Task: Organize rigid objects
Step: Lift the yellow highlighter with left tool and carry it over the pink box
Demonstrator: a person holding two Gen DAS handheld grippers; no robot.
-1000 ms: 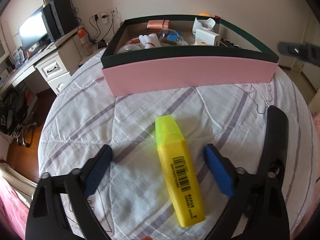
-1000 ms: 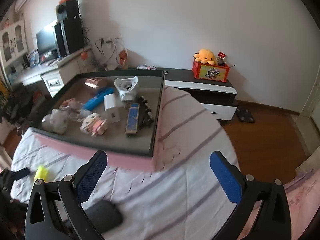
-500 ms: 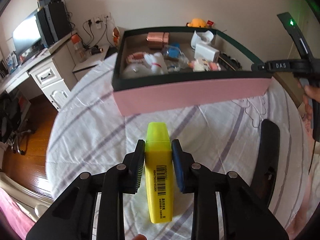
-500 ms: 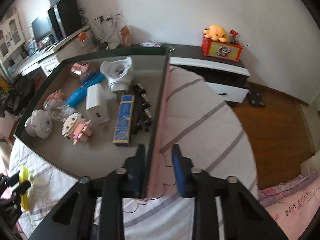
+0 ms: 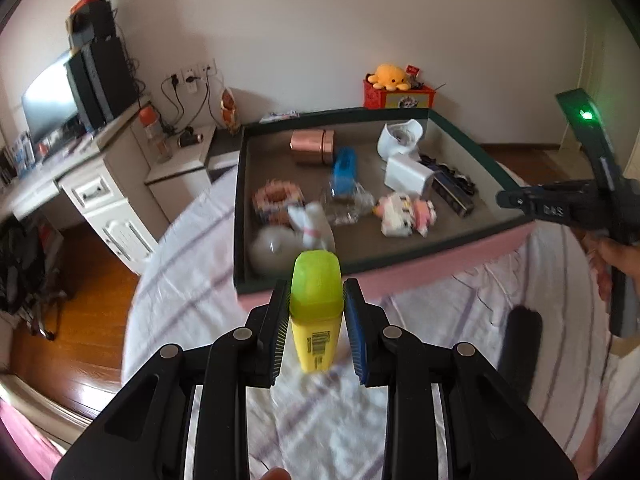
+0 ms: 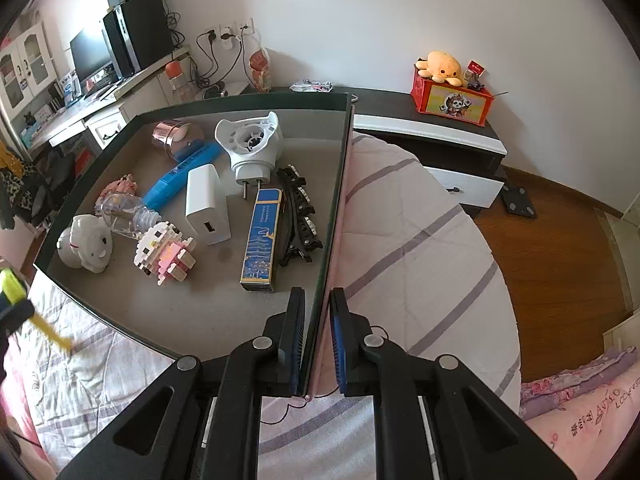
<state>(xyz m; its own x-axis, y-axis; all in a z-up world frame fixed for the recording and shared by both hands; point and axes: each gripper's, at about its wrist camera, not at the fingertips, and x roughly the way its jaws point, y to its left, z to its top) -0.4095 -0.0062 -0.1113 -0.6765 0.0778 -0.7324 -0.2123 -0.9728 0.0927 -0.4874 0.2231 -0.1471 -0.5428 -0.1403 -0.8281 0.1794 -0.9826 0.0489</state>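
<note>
The yellow highlighter is pinched between the pads of the left hand-held gripper, clear of the bed, with its green cap pointing away toward the near wall of the storage box. A barcode label shows on its body below the cap. In the right wrist view the same highlighter appears blurred at the far left edge, beside the box's near left corner.

The right hand-held gripper is pressed together on the right wall of the box, one pad inside and one outside, close to the near right corner; its jaws have just been closing onto that wall. In the left wrist view this gripper sits at the box's right rim, with part of a hand behind it.

The box is pink outside with a dark green rim and a grey floor, and it rests on the striped quilt of the bed. Inside lie a blue carton, a white charger, a white plug-in device, a black hair clip, a block figure, a white cat figure, a clear bottle, a blue pen-shaped case and a copper tin.

Beyond the bed, a desk with a monitor stands at the far left, and a low cabinet carries a red box topped by an orange plush octopus.
</note>
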